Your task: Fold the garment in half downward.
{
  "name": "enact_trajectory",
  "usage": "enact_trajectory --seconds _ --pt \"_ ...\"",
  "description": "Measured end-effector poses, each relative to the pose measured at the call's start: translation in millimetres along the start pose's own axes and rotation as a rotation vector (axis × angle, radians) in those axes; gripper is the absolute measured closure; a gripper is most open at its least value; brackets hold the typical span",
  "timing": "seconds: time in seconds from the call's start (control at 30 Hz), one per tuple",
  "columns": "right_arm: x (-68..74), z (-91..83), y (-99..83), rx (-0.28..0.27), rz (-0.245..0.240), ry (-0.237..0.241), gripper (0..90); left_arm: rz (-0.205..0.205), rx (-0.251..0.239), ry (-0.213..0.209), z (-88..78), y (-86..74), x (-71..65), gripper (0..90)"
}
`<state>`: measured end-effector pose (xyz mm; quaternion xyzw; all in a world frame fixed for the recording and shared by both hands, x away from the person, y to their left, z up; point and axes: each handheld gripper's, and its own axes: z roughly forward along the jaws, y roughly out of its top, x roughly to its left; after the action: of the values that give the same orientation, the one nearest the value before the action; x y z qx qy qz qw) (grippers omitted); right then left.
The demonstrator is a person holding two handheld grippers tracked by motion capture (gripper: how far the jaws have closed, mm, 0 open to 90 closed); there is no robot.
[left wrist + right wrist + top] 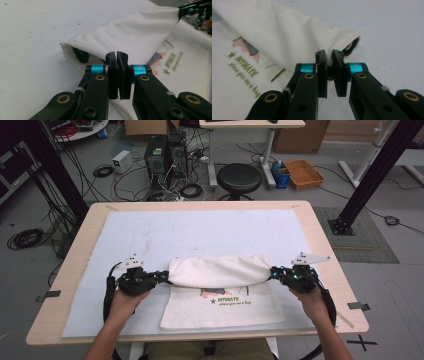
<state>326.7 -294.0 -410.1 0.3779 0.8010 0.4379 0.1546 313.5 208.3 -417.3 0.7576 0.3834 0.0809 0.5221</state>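
On the table point(75, 270), white printed bag point(220, 295) lies half folded over.

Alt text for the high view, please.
A person at a table folds a white printed cloth bag, the left gripper and right gripper each shut on one end of the raised fold. A white mat covers the tabletop.
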Motion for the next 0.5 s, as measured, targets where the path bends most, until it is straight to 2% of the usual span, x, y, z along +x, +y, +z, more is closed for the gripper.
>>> enact_trajectory --seconds 0.03,0.1,0.13,0.17,0.2,0.3,0.43,0.5 --pt "2.5 -6.0 -3.1 -0.001 -0.002 0.002 83.4 0.003 -0.015 -0.035 -9.4 -4.5 -5.4 87.6" --pt "7.2 -16.9 -9.5 -0.005 -0.008 0.013 83.4 0.006 -0.026 -0.064 -16.9 -8.9 -10.9 87.5" --pt "9.5 -21.8 -13.1 -0.007 -0.008 0.017 83.4 0.006 -0.026 -0.064 -16.9 -8.9 -10.9 87.6" --pt "12.4 -26.7 -16.7 -0.006 -0.006 0.021 83.4 0.01 -0.028 -0.075 -19.8 -11.5 -14.4 87.5" --pt "15.5 -31.1 -20.4 -0.005 -0.01 0.029 83.4 0.027 -0.021 -0.104 -24.6 -17.0 -20.7 87.5" --pt "22.0 -39.1 -27.9 0.002 -0.019 0.037 83.4 0.041 -0.007 -0.126 -28.9 -22.7 -26.4 87.6" --pt "34.8 -56.7 -47.3 0.016 -0.021 0.06 83.4 0.061 0.056 -0.161 -34.4 -39.1 -36.3 87.6" --pt "39.3 -60.9 -55.0 0.035 -0.023 0.064 83.5 0.059 0.09 -0.162 -35.9 -45.6 -37.9 87.6"
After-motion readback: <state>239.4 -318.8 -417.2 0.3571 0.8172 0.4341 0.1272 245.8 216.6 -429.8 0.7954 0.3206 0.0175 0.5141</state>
